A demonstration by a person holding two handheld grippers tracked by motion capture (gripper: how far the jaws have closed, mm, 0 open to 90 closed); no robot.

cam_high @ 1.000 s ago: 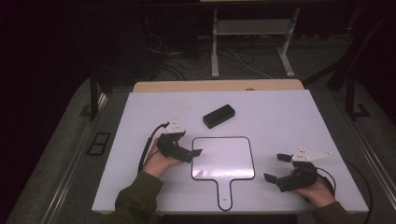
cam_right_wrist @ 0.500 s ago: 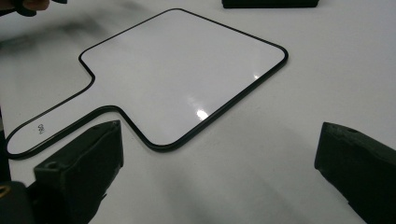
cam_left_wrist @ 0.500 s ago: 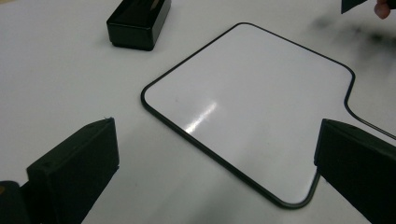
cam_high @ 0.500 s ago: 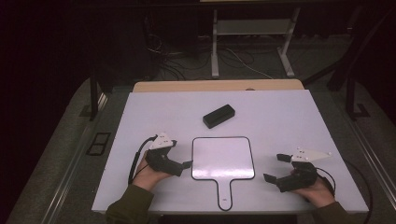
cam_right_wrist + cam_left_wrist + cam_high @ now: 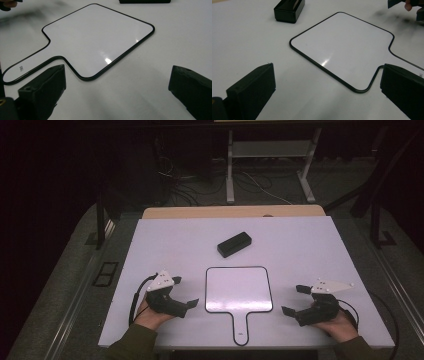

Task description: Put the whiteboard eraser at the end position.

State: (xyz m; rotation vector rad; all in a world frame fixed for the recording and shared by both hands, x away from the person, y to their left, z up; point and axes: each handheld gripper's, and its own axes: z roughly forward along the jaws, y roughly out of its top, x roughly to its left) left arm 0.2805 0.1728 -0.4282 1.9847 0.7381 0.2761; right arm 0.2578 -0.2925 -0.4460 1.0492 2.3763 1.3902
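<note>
White and glossy, the handheld whiteboard paddle [image 5: 239,290] lies flat on the table [image 5: 300,245] between the two grippers, its handle pointing toward the person's edge. Beyond its far edge, well apart from it, sits a black eraser block [image 5: 234,244], at the same angle as a second ago. The left gripper [image 5: 186,292] has moved: a second ago its jaws were right at the paddle's left rim, and now it rests just beside that rim (no contact with the board visible), pulled back toward the near-left of the table. Its jaws stand wide apart and hold nothing; in the left gripper view [image 5: 327,87] the paddle's corner and the start of the handle lie between them, farther ahead. The right gripper [image 5: 294,300] sits where it was, near the paddle's right side but apart from it, jaws spread with nothing between them; the right gripper view [image 5: 117,90] looks across the paddle's lower corner
</note>
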